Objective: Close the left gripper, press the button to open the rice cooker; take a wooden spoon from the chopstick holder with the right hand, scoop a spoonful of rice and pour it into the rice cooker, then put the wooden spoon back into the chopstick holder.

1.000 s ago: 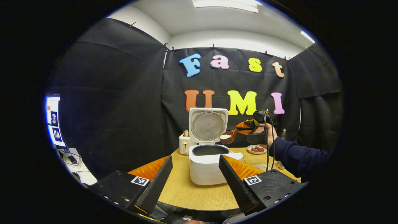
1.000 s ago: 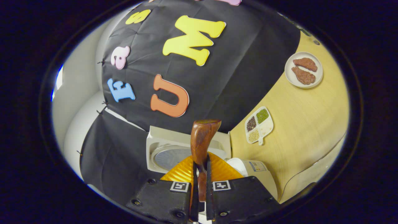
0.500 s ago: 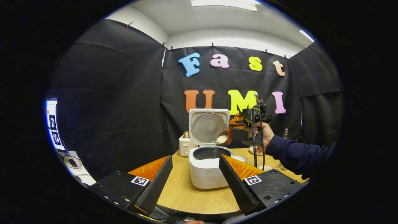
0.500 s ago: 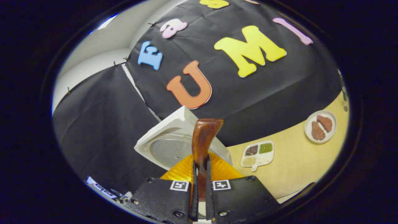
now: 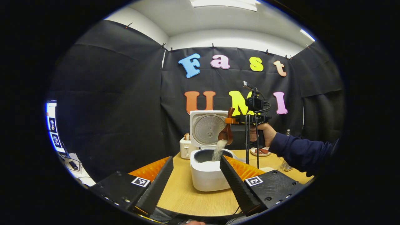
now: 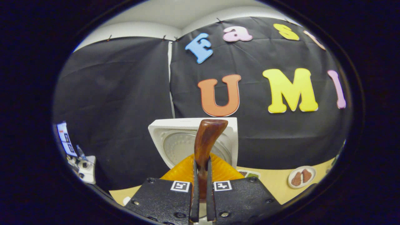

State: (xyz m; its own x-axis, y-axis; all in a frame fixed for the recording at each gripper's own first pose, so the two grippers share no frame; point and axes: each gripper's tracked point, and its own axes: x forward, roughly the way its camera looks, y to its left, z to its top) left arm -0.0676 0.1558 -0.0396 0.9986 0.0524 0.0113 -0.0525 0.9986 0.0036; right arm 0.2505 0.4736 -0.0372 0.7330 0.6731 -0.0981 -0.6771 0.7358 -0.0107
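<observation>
The white rice cooker (image 5: 207,176) stands on the wooden table with its lid (image 5: 207,128) raised. My left gripper (image 5: 196,158) hangs open in front of it, with nothing between its fingers. Above the pot's right rim, a hand (image 5: 265,132) holds my right gripper (image 5: 235,120), which is shut on the wooden spoon (image 5: 226,133). The spoon's bowl is tipped steeply down and a stream of rice (image 5: 218,150) falls into the pot. In the right gripper view the spoon's handle (image 6: 205,140) rises from between the shut fingers of my right gripper (image 6: 200,164), with the lid (image 6: 178,144) behind it.
A white toaster (image 5: 185,145) stands behind the cooker on the left. A plate of meat (image 5: 259,151) (image 6: 300,177) lies at the back right, and a divided dish of grains (image 6: 248,172) beside the cooker. A dark sleeve (image 5: 300,153) reaches in from the right.
My right gripper rose and rolled over the pot, turning the spoon from nearly level to steeply tipped. The rice went from lying in the spoon to pouring out. My left gripper stayed open.
</observation>
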